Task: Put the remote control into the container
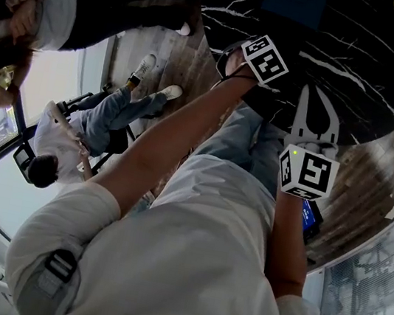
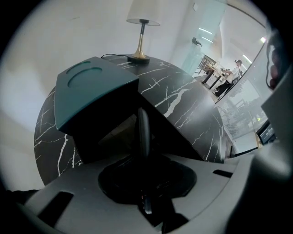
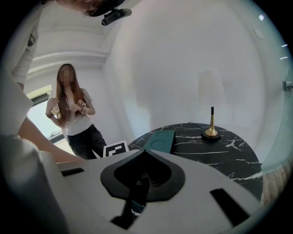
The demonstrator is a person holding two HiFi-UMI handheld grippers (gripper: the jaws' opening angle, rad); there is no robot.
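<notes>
1. The left gripper (image 2: 143, 160) has its jaws clamped on the remote control (image 2: 144, 130). The remote is a slim dark bar seen edge-on, standing up from between them.
2. The remote's far end shows against the dark open side of the container (image 2: 87, 91), a teal box just beyond the jaws. Whether the tip has passed the opening cannot be told.
3. The container's open side faces this gripper, and its top face has a shallow round recess.
4. The container rests on the table (image 2: 192, 107), a round black top with white veins.
5. The right gripper (image 3: 145, 153) has its jaws together at the tips with nothing between them. It points toward the table, with the container well beyond it and a little to the right.
6. The left gripper's marker cube (image 3: 115, 149) shows just left of the right gripper's jaw tips.
7. A lamp (image 3: 211, 109) with a brass stem and white shade stands at the far side of the table, beyond the container.
8. Left of the table a standing person (image 3: 73, 114) in a white top and dark trousers holds both hands at chest height.
9. In the head view a seated person (image 1: 73, 140) is on the left, beside the wooden floor (image 1: 175, 67).
</notes>
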